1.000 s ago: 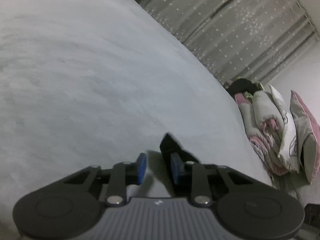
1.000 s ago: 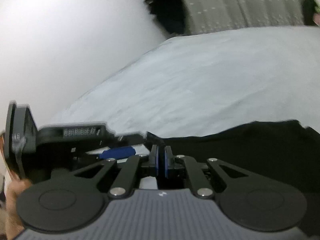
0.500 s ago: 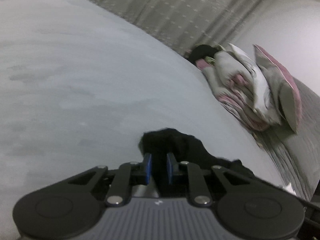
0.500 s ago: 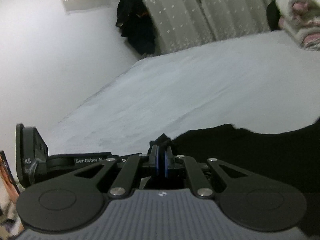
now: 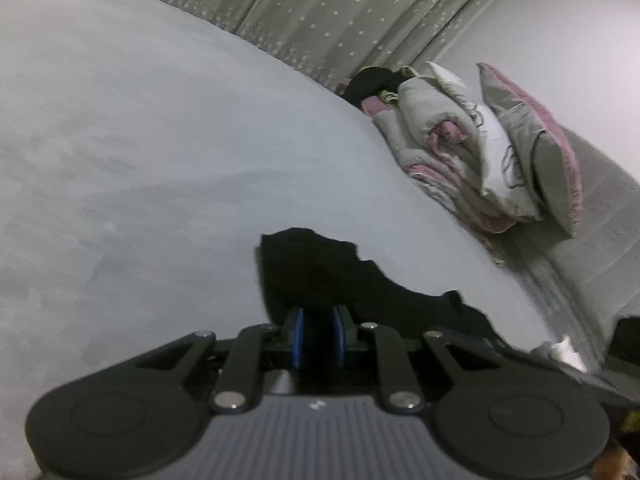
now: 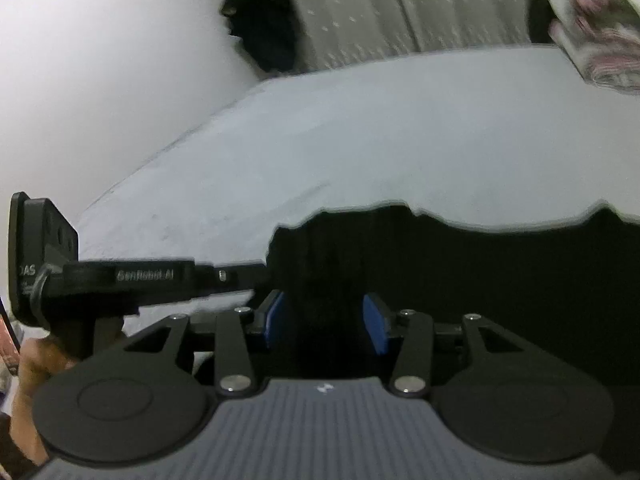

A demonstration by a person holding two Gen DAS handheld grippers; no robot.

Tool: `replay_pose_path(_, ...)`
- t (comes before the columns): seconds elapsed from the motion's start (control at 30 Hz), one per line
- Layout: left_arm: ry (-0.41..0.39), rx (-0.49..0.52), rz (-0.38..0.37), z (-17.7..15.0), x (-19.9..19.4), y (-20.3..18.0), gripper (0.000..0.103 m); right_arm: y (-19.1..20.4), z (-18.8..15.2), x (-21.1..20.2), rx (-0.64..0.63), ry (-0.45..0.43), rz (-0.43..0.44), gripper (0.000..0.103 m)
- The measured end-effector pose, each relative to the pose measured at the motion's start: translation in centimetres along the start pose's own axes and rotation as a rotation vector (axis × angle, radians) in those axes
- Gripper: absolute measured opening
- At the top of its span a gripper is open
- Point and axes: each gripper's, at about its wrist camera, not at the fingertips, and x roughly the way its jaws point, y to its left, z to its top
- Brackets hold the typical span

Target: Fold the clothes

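Spreading its jaws, your right gripper [image 6: 324,322] straddles the black garment [image 6: 460,280], which stretches toward the frame's right across the bed [image 6: 360,128]; your left gripper [image 5: 318,338] pinches its near corner, lower centre.

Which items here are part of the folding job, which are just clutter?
In play:
- black garment
- left gripper, gripping the garment's edge
- right gripper, jaws opening, garment between
- bed sheet, work surface

Lying about:
- bedding pile
- pillow
- curtain
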Motion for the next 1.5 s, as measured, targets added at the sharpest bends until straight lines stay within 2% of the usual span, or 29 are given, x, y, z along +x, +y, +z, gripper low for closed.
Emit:
replay_pose_path(0.07,-0.001,-0.006,-0.021,-0.1,0.0,-0.2,0.016,0.3,0.9,0.8,-0.040,-0.024,0.010,0.048)
replay_pose_path(0.13,0.007,-0.007,-0.041,-0.2,0.2,-0.4,0.016,0.0,1.9,2.7,-0.059,-0.035,0.007,0.038)
replay_pose_path(0.23,0.033,0.004,-0.046,-0.3,0.7,-0.7,0.016,-0.7,2.6,4.5,-0.052,-0.014,0.017,0.036)
replay_pose_path(0.4,0.084,0.030,-0.018,-0.8,1.7,-0.8,0.016,-1.6,1.9,5.9,-0.064,0.055,0.047,0.036)
replay_pose_path(0.43,0.084,0.031,-0.022,-0.8,1.7,-0.8,0.016,-1.5,1.6,6.2,-0.074,0.070,0.041,0.032)
replay_pose_path(0.47,0.083,0.032,-0.025,-0.8,1.6,-0.9,0.017,-1.5,1.4,6.1,-0.085,0.065,0.026,0.022)
replay_pose_path(0.5,0.079,0.032,-0.030,-0.7,1.5,-0.9,0.016,-1.4,1.2,6.0,-0.096,0.060,0.011,0.002)
replay_pose_path(0.53,0.072,0.032,-0.037,-0.7,1.4,-0.9,0.016,-1.3,1.0,5.8,-0.106,0.055,-0.004,0.002)
replay_pose_path(0.6,0.065,0.029,-0.054,-0.7,1.2,-0.8,0.017,-1.4,1.1,4.6,-0.077,0.005,-0.013,0.002)
replay_pose_path(0.7,0.065,0.041,-0.073,-0.8,1.1,-1.0,0.017,-1.1,1.4,2.7,-0.083,-0.069,-0.076,0.002)
replay_pose_path(0.83,0.089,0.073,-0.059,-1.0,1.6,-1.6,0.017,-2.0,1.6,3.0,-0.081,-0.037,-0.132,0.004)
replay_pose_path(0.87,0.095,0.072,-0.055,-1.0,1.7,-1.5,0.017,-2.3,1.6,3.2,-0.074,-0.021,-0.139,0.006)
replay_pose_path(0.9,0.102,0.072,-0.052,-1.0,1.8,-1.5,0.017,-2.8,1.6,3.1,-0.048,-0.018,-0.141,0.018)
replay_pose_path(0.93,0.107,0.072,-0.049,-1.0,1.9,-1.5,0.017,-3.3,1.6,2.9,-0.023,-0.016,-0.143,0.018)
replay_pose_path(0.97,0.106,0.070,-0.052,-1.0,1.8,-1.4,0.017,-3.7,1.6,2.6,-0.001,-0.017,-0.136,0.021)
replay_pose_path(1.03,0.098,0.072,-0.060,-0.9,1.5,-1.5,0.017,-4.1,1.6,2.0,0.051,-0.012,-0.121,0.045)
replay_pose_path(1.17,0.091,0.085,-0.082,-1.0,1.2,-1.8,0.017,-4.6,1.0,0.2,0.101,0.033,-0.063,0.046)
replay_pose_path(1.37,0.122,0.114,-0.075,-1.3,1.8,-2.2,0.017,-2.8,-1.5,-2.2,0.063,0.126,0.008,0.046)
replay_pose_path(1.4,0.131,0.121,-0.071,-1.4,2.0,-2.3,0.017,-2.4,-2.0,-2.2,0.052,0.141,0.016,0.045)
replay_pose_path(1.43,0.139,0.127,-0.067,-1.5,2.2,-2.4,0.017,-2.1,-2.3,-1.9,0.035,0.152,0.016,0.035)
replay_pose_path(1.47,0.142,0.130,-0.065,-1.5,2.1,-2.4,0.017,-1.8,-2.7,-1.5,0.010,0.160,0.006,0.023)
replay_pose_path(1.5,0.145,0.132,-0.064,-1.6,2.1,-2.4,0.017,-1.6,-2.8,-1.3,-0.005,0.170,-0.007,0.006)
